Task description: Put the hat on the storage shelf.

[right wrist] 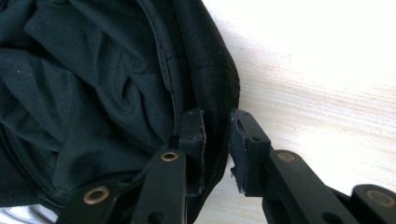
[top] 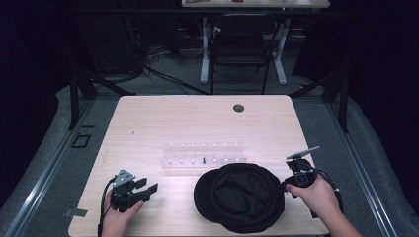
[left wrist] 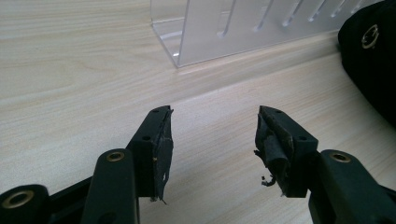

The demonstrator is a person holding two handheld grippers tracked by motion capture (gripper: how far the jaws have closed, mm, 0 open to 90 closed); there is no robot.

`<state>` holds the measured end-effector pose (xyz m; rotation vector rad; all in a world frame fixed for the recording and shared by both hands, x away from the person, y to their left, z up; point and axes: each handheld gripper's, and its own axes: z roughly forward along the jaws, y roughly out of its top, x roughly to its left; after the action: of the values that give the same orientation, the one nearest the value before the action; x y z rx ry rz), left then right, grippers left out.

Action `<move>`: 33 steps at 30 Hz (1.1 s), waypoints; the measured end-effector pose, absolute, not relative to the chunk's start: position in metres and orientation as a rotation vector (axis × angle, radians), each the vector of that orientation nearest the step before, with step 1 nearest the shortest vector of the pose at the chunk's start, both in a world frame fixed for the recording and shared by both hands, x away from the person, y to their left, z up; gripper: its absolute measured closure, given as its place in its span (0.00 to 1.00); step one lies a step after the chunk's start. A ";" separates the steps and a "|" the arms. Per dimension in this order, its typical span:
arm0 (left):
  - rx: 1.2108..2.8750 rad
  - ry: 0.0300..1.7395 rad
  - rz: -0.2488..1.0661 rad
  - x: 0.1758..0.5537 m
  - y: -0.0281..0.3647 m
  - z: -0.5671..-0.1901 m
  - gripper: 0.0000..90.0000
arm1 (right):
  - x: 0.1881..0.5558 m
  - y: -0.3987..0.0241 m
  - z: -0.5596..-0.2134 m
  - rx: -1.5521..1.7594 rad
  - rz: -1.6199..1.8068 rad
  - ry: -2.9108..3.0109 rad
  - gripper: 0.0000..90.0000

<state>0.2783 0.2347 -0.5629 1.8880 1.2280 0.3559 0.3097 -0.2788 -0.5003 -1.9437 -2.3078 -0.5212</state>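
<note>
item: black cap (top: 240, 196), soft fabric, lying upside down on the worktop (top: 197, 123) with its dark lining facing up; lining creased and folded (right wrist: 93, 93). a small metal eyelet shows on its outer cloth in the left gripper view (left wrist: 370, 36).

item: right hand-held gripper (top: 291, 178), held by the person's right hand (top: 316, 195), placed at the cap's right edge. jaws roughly half open and straddling the cap's rim (right wrist: 215, 102): one jaw sits inside the cap against the lining, the other outside over bare worktop. a gap shows between the outer pad (right wrist: 240, 149) and the cloth, so the rim is between the jaws but not clamped. grey three-cornered plate on top of the gripper, cable trailing back past the wrist.

item: left hand-held gripper (top: 148, 186), held by the person's left hand (top: 118, 217), well apart from the cap, which lies to that gripper's right. jaws wide open with nothing between them, bare worktop wood beneath. pads (left wrist: 163, 149) worn, with frayed black shreds hanging at their edges.

item: clear plastic rack (top: 203, 153), slotted, standing on the worktop ahead of both grippers and just beyond the cap's far edge. its near corner lies ahead of the left hand-held gripper (left wrist: 187, 42). a small dark piece sits in one of its slots (top: 204, 160); what it is cannot be told.

item: round dark grommet (top: 238, 107) in the worktop, well beyond the rack.
</note>
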 end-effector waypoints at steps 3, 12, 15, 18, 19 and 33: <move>1.885 1.230 0.355 0.278 0.235 -0.563 0.51 | 0.310 -0.278 -0.502 -1.933 -0.519 -2.293 0.84; 1.883 1.230 0.355 0.279 0.235 -0.563 0.51 | 0.311 -0.278 -0.508 -1.946 -0.527 -2.250 0.86; 1.884 1.232 0.354 0.279 0.234 -0.564 0.51 | 0.311 -0.279 -0.510 -1.941 -0.525 -2.229 0.88; 1.879 1.233 0.355 0.279 0.235 -0.564 0.51 | 0.312 -0.281 -0.509 -1.914 -0.512 -2.226 0.92; 1.878 1.234 0.355 0.279 0.235 -0.564 0.51 | 0.311 -0.281 -0.509 -1.922 -0.523 -2.206 0.94; 1.878 1.235 0.358 0.279 0.235 -0.564 0.51 | 0.307 -0.279 -0.496 -1.915 -0.543 -2.221 0.97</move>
<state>0.2788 0.2353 -0.5636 1.8785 1.2350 0.3582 0.3075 -0.2787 -0.4957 -1.9152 -2.2210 -0.5426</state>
